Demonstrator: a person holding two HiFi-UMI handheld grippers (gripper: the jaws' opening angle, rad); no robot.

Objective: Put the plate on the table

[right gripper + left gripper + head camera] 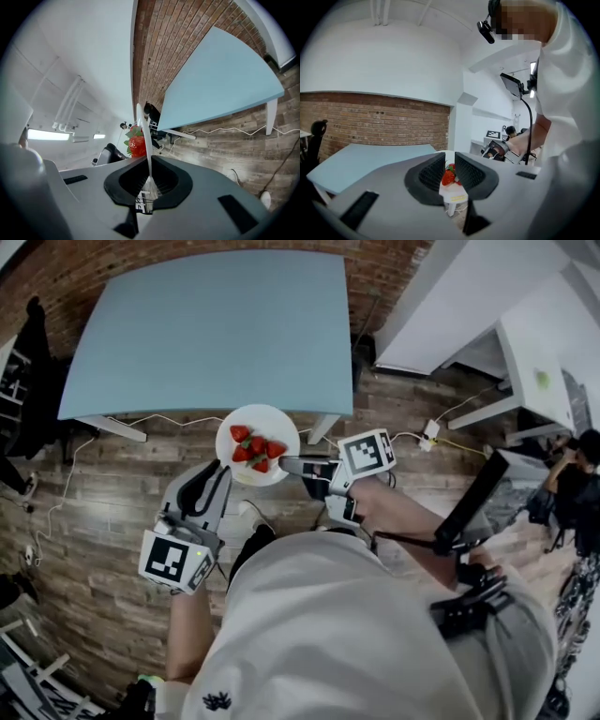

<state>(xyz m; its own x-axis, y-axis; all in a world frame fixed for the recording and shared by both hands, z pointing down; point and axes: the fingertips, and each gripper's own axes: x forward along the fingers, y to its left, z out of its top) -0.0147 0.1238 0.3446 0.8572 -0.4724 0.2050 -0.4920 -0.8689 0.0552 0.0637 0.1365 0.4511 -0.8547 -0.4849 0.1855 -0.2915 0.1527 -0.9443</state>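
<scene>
A white plate (258, 420) carrying several strawberries (255, 450) hangs over the wooden floor, just short of the near edge of the light blue table (216, 324). My left gripper (222, 472) is shut on the plate's lower left rim. My right gripper (289, 465) is shut on its right rim. In the left gripper view the strawberries (448, 177) show between the jaws of the left gripper (450, 173), with the table (370, 159) to the left. In the right gripper view the plate (143, 136) runs edge-on out of the right gripper (149, 180), strawberries (136, 143) on its left face.
A brick wall (370, 122) lies beyond the table. A black chair (28, 381) stands at the left and a white desk (534, 362) at the right. Cables (66, 493) and a power strip (429, 432) lie on the floor. A person (586, 465) is at the far right.
</scene>
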